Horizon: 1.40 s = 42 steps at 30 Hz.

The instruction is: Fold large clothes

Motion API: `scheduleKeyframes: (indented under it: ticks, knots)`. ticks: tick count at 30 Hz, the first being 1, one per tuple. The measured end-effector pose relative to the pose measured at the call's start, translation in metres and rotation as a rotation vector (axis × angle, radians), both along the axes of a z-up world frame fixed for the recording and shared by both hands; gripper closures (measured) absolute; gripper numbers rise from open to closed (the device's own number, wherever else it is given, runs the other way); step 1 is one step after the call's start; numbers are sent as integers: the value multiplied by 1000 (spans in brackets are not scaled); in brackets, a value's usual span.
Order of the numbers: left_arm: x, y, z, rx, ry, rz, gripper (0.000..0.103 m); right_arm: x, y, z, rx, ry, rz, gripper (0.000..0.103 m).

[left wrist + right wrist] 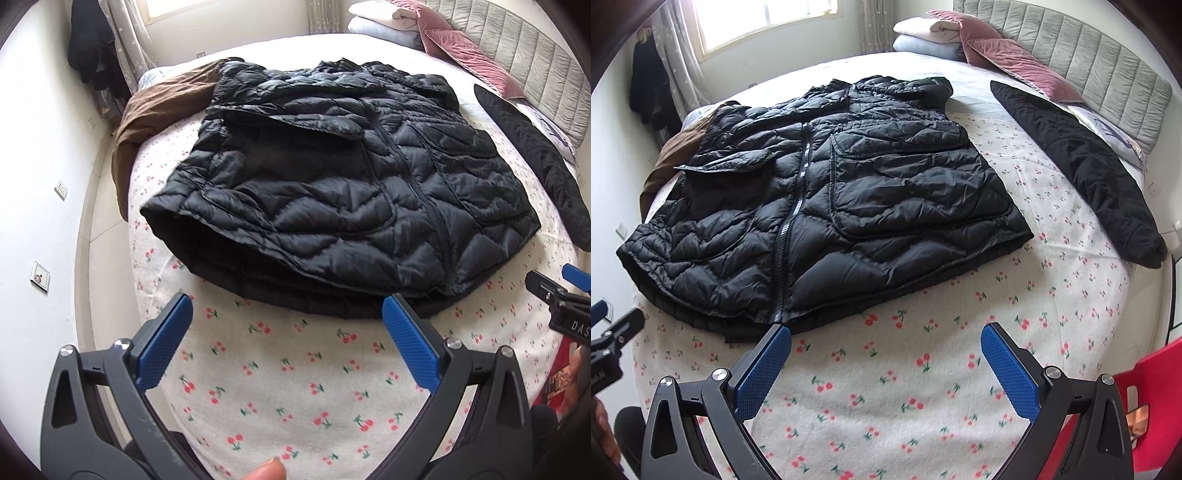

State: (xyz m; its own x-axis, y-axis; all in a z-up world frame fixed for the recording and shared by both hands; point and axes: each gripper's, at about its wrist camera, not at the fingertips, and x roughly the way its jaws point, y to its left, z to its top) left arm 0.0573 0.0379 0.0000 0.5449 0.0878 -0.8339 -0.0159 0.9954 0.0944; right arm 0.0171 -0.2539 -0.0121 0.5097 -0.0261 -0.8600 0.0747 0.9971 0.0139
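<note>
A black quilted puffer jacket [332,192] [827,206] lies flat on the bed, zipper up, with both sleeves folded in across its front. Its hem faces me. My left gripper [288,306] is open and empty, hovering just short of the hem's left part. My right gripper [886,334] is open too, nothing between its blue pads, just short of the hem near the zipper's lower end. Each gripper shows at the edge of the other's view: the right gripper [561,299], the left gripper [609,332].
The bed has a white cherry-print sheet [295,380] [894,398]. A second black garment [535,155] [1082,166] lies to the right near the grey headboard [1089,66]. A brown cloth [155,114] hangs off the far left side. Pink pillows [1008,62] sit at the back. A red chair [1152,406] stands at right.
</note>
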Motion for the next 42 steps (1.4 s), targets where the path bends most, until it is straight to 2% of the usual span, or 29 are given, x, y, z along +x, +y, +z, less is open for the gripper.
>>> scheduleKeyframes:
  ticks: [4,8,13,17,22,24,26,27,30,35,36,38,39,40,42]
  knots:
    - [18,11,3,44,-7,0,1,35,-26,-15,19,39,13,0]
    - [38,26,8,89,-14,8,1,61,-60,-26,14,66,-20,0]
    - [68,44,5,73,-2,26,1,99,-104,-26,72,63,-35,0]
    - [91,51,-13,70,48,15,1,134,-129,-31,7,76,-78,0]
    - [108,56,-49,119,126,20,1,167,-147,-57,85,135,-42,0]
    - [111,58,-63,126,156,13,1,176,-151,-73,129,170,-37,0]
    - [111,62,-74,100,177,11,1,180,-154,-88,176,181,-42,0]
    - [110,64,-78,83,176,13,1,177,-154,-88,169,138,-41,0]
    - [105,70,-83,38,149,8,0,174,-148,-90,120,116,-26,0]
    - [100,71,-88,19,136,-12,0,165,-143,-86,104,106,-44,0]
    - [101,70,-89,18,137,-13,0,165,-139,-85,102,98,-43,2]
    - [102,70,-90,10,151,-8,0,160,-130,-82,99,67,-15,17]
    - [101,70,-91,4,159,-4,0,158,-125,-78,108,56,5,33]
    - [102,70,-91,-1,169,-3,0,159,-125,-77,119,53,20,55]
    - [104,70,-90,-1,174,0,0,155,-120,-71,156,43,48,80]
